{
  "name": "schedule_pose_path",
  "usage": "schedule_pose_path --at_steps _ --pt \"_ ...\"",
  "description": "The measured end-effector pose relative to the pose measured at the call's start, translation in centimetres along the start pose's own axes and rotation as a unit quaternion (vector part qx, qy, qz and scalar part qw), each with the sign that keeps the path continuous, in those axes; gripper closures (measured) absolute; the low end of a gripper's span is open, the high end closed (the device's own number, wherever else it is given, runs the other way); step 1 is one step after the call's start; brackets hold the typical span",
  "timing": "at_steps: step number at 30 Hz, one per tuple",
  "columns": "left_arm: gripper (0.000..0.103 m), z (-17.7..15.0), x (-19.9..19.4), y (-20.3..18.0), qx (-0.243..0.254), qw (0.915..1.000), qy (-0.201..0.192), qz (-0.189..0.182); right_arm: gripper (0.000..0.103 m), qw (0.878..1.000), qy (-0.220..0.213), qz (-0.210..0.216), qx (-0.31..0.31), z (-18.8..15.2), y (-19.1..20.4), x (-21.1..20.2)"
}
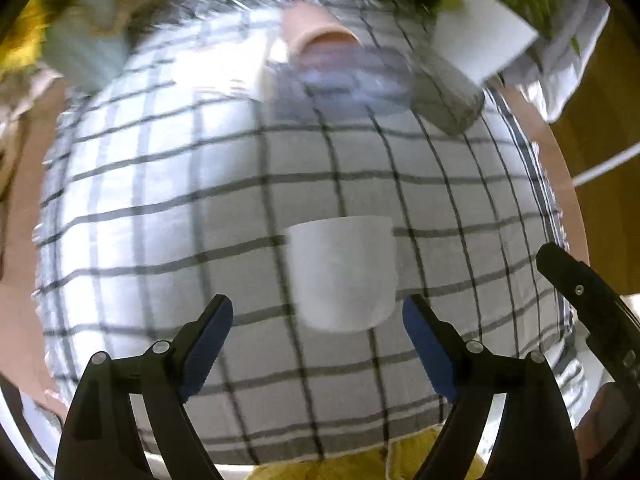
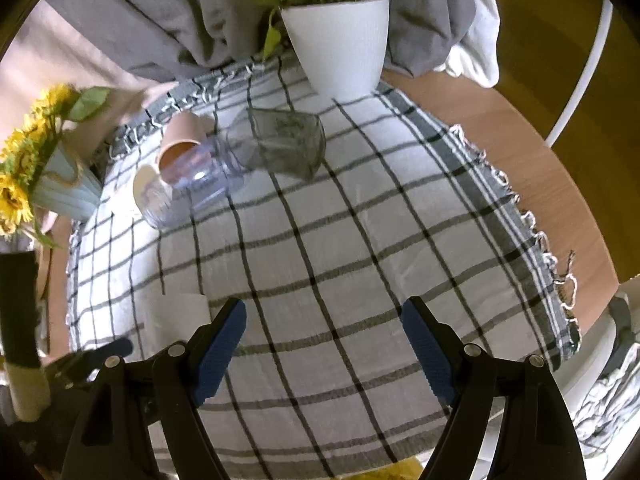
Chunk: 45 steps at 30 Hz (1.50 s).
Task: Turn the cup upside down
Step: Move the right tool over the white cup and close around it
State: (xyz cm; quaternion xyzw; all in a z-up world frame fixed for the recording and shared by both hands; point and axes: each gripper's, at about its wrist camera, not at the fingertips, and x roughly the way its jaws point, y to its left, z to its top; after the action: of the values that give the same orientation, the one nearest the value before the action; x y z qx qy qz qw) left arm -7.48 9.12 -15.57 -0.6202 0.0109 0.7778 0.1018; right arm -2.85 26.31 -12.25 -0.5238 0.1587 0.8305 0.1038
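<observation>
A white cup [image 1: 343, 272] stands on the checked cloth [image 1: 200, 208], just ahead of my left gripper [image 1: 318, 332]. The left gripper is open and empty, its blue-padded fingers a little short of the cup's sides. The left wrist view is blurred. In the right wrist view the same white cup [image 2: 180, 316] shows at the lower left, beside the left gripper's tip [image 2: 112, 350]. My right gripper [image 2: 322, 336] is open and empty above bare cloth [image 2: 360, 240], to the right of the cup.
Several cups lie on their sides at the far end: a pink one [image 2: 182, 136], a clear bluish one [image 2: 200, 178], a grey glass one [image 2: 288, 146]. A white plant pot [image 2: 340, 44] stands behind them. A sunflower vase [image 2: 60, 184] stands left. The wooden table edge [image 2: 560, 184] curves right.
</observation>
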Motion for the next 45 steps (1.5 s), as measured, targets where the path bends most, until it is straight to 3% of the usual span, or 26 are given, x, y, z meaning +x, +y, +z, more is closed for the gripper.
schedule_pose_path --at_steps 5,11,22,36,38,41,45 --pt "0.012 -2.5 -3.0 3.7 -0.052 0.9957 -0.059 0.050 0.023 0.999 0.011 0.016 -0.029 -1.2 2.0 -0.2" --pt "0.012 -5.4 -4.2 8.8 -0.098 0.9876 -0.087 0.086 0.023 0.995 0.031 0.033 -0.091 -3.4 6.5 0.9" --pt "0.012 -7.2 -1.2 12.8 -0.118 0.9847 -0.066 0.110 0.023 0.985 0.076 0.040 -0.153 -6.3 11.3 5.4" --pt "0.012 -6.1 0.6 13.0 -0.106 0.9865 -0.057 0.111 0.023 0.984 0.049 0.029 -0.172 -5.9 12.6 6.7" --pt "0.012 -6.0 0.7 12.9 -0.104 0.9871 -0.058 0.108 0.025 0.984 0.048 0.033 -0.170 -5.9 12.6 6.7" --pt "0.012 -6.0 0.6 12.8 -0.102 0.9873 -0.060 0.106 0.036 0.983 0.050 0.052 -0.167 -5.9 12.7 6.8" --pt "0.012 -5.9 0.2 12.8 -0.103 0.9868 -0.067 0.106 0.037 0.984 0.049 0.053 -0.162 -5.9 12.5 6.3"
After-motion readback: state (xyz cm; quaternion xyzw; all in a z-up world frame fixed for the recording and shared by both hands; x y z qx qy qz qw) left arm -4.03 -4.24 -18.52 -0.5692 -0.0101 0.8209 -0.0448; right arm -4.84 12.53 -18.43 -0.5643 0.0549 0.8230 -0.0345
